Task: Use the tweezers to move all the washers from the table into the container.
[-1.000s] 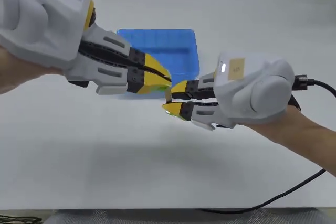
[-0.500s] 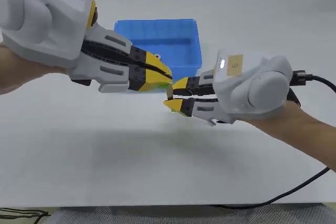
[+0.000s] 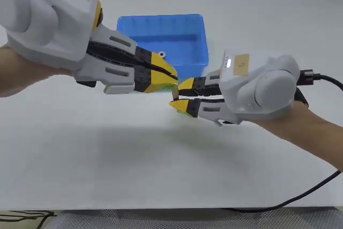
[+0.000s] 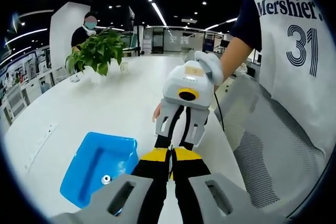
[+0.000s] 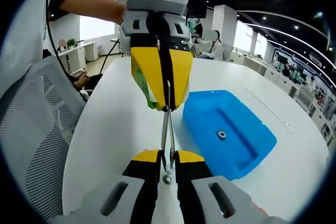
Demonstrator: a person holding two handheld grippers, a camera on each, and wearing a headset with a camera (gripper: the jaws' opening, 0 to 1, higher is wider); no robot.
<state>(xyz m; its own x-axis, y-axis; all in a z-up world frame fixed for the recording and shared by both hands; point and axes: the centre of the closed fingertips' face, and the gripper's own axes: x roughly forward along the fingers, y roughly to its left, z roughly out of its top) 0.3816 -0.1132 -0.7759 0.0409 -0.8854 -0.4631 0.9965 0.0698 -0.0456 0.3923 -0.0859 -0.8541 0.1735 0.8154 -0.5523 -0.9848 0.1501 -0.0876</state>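
Washer (image 5: 222,134), likely, in container (image 5: 207,109) on table (image 5: 105,124)

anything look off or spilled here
Nothing stands out. The blue container sits flat on the table with one washer inside, and the tweezers are held straight between the left gripper and right gripper.

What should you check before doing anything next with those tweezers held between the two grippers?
1. Hold of the right gripper on the tweezers: ok, shut on them.
2. Hold of the left gripper on their far end: ok, it looks shut there.
3. Anything pinched in the tips: cannot tell, the jaws hide them.
4. The blue container open and near: ok.
5. One washer lying inside it: ok.
6. More to pick up from the table: cannot tell.
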